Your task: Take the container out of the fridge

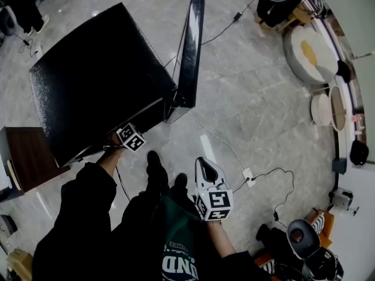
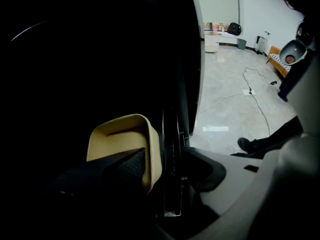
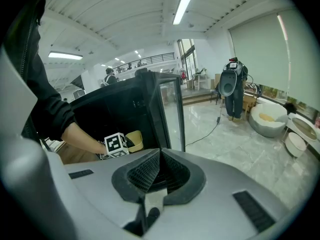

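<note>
A black mini fridge stands on the floor with its glass door swung open. Inside it sits a beige container, also visible in the right gripper view. My left gripper reaches into the fridge; in the head view only its marker cube shows. Its jaws are open. The left pad sits inside the container against its right wall, and the right jaw stands apart outside that wall. My right gripper hangs in front of the fridge, shut and holding nothing.
A dark vertical edge of the fridge stands just right of the container. A white cable with a power strip lies on the marble floor. A wooden cabinet stands left of the fridge. Round cushions lie far right.
</note>
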Demonstrator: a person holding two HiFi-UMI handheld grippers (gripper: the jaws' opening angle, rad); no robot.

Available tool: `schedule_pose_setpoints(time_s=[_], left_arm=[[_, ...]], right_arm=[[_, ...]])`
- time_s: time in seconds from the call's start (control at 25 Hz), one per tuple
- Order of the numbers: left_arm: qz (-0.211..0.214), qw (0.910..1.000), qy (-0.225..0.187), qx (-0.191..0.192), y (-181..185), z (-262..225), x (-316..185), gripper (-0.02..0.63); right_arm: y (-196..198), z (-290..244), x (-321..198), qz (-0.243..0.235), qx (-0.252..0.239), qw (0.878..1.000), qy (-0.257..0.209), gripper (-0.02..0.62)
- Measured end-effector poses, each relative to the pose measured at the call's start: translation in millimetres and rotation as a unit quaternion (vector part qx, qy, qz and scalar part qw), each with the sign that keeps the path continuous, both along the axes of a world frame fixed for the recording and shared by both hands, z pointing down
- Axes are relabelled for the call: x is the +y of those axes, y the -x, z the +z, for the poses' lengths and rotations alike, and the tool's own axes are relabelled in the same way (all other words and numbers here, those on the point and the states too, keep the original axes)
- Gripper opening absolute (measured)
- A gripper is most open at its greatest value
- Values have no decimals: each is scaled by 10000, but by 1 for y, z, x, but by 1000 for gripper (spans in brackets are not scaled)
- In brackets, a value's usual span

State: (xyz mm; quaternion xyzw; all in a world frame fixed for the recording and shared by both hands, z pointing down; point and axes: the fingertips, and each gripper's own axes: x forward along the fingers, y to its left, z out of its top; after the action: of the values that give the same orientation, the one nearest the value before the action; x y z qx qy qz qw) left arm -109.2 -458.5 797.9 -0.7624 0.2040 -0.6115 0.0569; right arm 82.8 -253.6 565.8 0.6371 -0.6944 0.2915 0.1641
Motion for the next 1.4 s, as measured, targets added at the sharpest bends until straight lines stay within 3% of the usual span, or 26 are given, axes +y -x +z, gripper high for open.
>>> schedule_pose_setpoints(time_s=[0.16,0.28,0.52,0.76,1.4], left_arm=[[96,9999,-17,-131,2,4,-2,181],[122,9998,-15,-129,1,6,-2,173],[242,9989,-216,-330,5,6,-6,51],[462,9979,-229,-385,4,3,6,38],[986,9940,-461,-69,-11,-23,39,26]], right_arm=[[-1,2,5,104,-14,9999,39,35],[-2,5,10,168,-28,9998,71,35],[-1,6,12,218,-28,9997,49,35],[3,4,16,221,-97,9997,28,35],[30,2,11,93,-182,9997,-149,35]])
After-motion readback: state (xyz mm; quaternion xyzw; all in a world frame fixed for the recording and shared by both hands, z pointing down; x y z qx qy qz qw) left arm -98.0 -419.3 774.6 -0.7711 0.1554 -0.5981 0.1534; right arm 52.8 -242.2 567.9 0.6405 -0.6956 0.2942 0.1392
